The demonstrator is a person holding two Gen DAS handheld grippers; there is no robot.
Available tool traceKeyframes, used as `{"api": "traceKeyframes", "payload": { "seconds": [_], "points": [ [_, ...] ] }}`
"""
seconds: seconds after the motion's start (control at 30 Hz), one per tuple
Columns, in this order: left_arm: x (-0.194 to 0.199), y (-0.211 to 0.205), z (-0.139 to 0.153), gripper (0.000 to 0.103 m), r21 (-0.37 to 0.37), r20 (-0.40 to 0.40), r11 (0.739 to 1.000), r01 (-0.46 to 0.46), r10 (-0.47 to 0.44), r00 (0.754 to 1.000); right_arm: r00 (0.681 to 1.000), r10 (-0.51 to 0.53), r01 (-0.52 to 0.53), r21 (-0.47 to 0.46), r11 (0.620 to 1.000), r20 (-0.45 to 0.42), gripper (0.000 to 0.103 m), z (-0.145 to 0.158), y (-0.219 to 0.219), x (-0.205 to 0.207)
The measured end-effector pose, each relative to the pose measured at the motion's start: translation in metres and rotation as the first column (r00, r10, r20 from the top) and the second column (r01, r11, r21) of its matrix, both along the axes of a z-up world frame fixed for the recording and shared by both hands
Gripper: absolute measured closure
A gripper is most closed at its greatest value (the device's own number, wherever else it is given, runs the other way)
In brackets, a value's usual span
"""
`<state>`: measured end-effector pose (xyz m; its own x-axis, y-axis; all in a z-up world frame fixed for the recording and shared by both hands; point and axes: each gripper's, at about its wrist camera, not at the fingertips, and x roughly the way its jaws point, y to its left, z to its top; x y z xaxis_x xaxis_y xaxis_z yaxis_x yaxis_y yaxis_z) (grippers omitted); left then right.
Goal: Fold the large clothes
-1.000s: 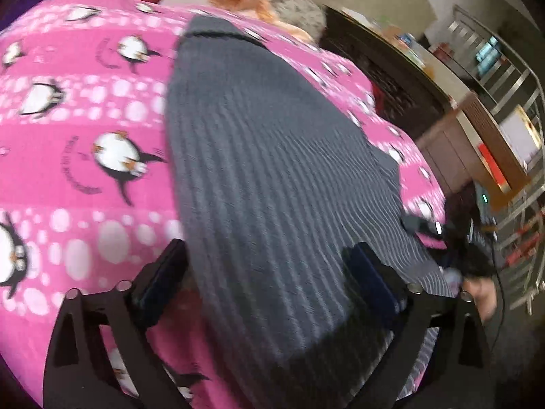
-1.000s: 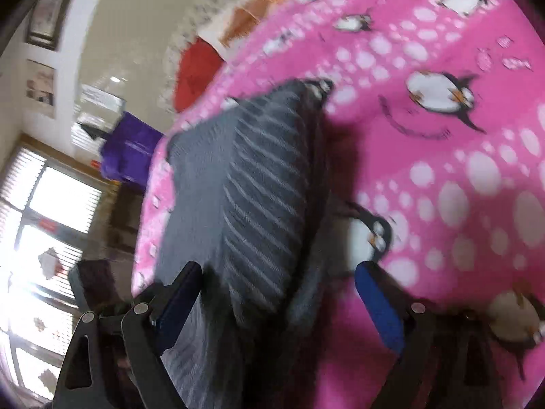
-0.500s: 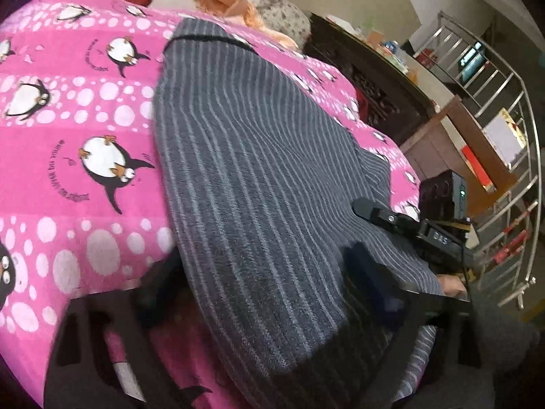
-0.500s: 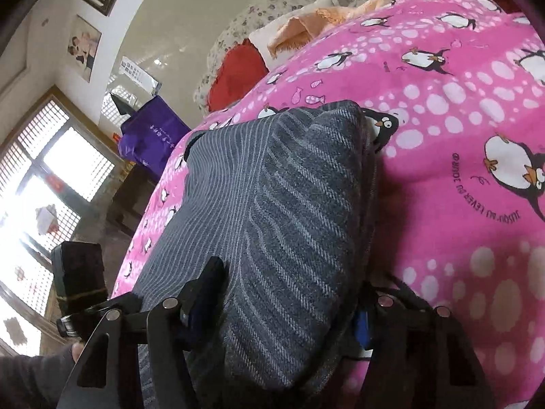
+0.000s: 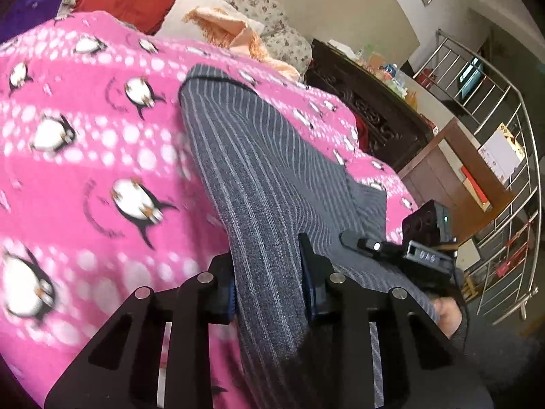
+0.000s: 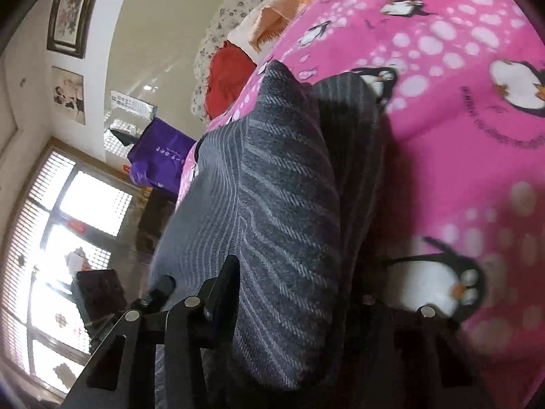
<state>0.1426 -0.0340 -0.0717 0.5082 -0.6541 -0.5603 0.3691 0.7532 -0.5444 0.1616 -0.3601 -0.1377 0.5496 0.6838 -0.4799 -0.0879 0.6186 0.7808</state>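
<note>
Both tools are matte black plastic. The left claw [image 5: 269,284] has flat linkage arms cut with long slots, round silver pivot screws at the joints, and blue pads on the inner faces of its fingers [image 5: 311,293]. The right claw [image 6: 289,310] has the same slotted black arms and silver screws; in the left wrist view its body carries pale lettering, too small to read, and a boxy black camera. The hand [image 5: 449,317] behind it wears a dark grey sleeve.

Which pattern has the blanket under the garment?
Pink blanket with white dots and penguins, clearest in the left wrist view.
</note>
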Motion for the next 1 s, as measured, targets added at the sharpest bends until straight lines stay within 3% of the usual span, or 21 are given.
{"api": "traceKeyframes", "payload": {
  "seconds": [0.13, 0.23, 0.37, 0.53, 0.63, 0.8, 0.87, 0.93, 0.97, 1.0],
  "points": [
    [0.005, 0.038, 0.013, 0.075, 0.012, 0.025, 0.999, -0.044, 0.044, 0.999, 0.999, 0.035, -0.034, 0.085, 0.996, -0.014, 0.057, 0.001, 0.03, 0.013],
    [0.005, 0.075, 0.013, 0.075, 0.042, 0.023, 0.994, -0.097, 0.096, 0.995, 0.998, 0.067, -0.068, 0.081, 0.994, 0.014, 0.058, 0.002, 0.07, 0.025],
    [0.006, 0.102, -0.011, 0.075, 0.056, -0.044, 0.991, -0.123, 0.125, 0.991, 0.989, 0.119, -0.113, -0.07, 0.991, 0.09, 0.058, 0.011, 0.113, 0.034],
    [0.01, 0.099, -0.022, 0.06, 0.044, -0.078, 0.989, -0.143, 0.146, 0.986, 0.991, 0.124, -0.121, -0.063, 0.991, 0.041, 0.056, 0.013, 0.1, 0.031],
    [0.001, 0.103, -0.012, 0.06, 0.083, -0.064, 0.984, -0.159, 0.164, 0.984, 0.994, 0.104, -0.103, -0.082, 0.991, 0.013, 0.056, 0.026, 0.085, 0.015],
    [-0.051, 0.115, 0.03, 0.06, 0.12, 0.09, 0.97, -0.21, 0.2, 0.976, 0.987, 0.131, -0.098, -0.29, 0.952, 0.097, 0.056, 0.08, 0.079, -0.04],
    [-0.072, 0.111, 0.042, 0.06, 0.118, 0.108, 0.973, -0.197, 0.185, 0.977, 0.975, 0.151, -0.065, -0.439, 0.896, 0.164, 0.056, 0.108, 0.096, -0.065],
    [-0.083, 0.104, 0.045, 0.06, 0.1, 0.091, 0.98, -0.171, 0.162, 0.983, 0.937, 0.234, -0.065, -0.529, 0.846, 0.259, 0.056, 0.129, 0.122, -0.088],
    [-0.088, 0.099, 0.045, 0.06, 0.113, 0.092, 0.98, -0.164, 0.154, 0.984, 0.92, 0.268, -0.079, -0.535, 0.841, 0.286, 0.057, 0.134, 0.133, -0.095],
    [-0.093, 0.09, 0.042, 0.06, 0.129, 0.096, 0.981, -0.146, 0.134, 0.986, 0.912, 0.295, -0.109, -0.525, 0.844, 0.284, 0.07, 0.134, 0.14, -0.099]
  ]
}}
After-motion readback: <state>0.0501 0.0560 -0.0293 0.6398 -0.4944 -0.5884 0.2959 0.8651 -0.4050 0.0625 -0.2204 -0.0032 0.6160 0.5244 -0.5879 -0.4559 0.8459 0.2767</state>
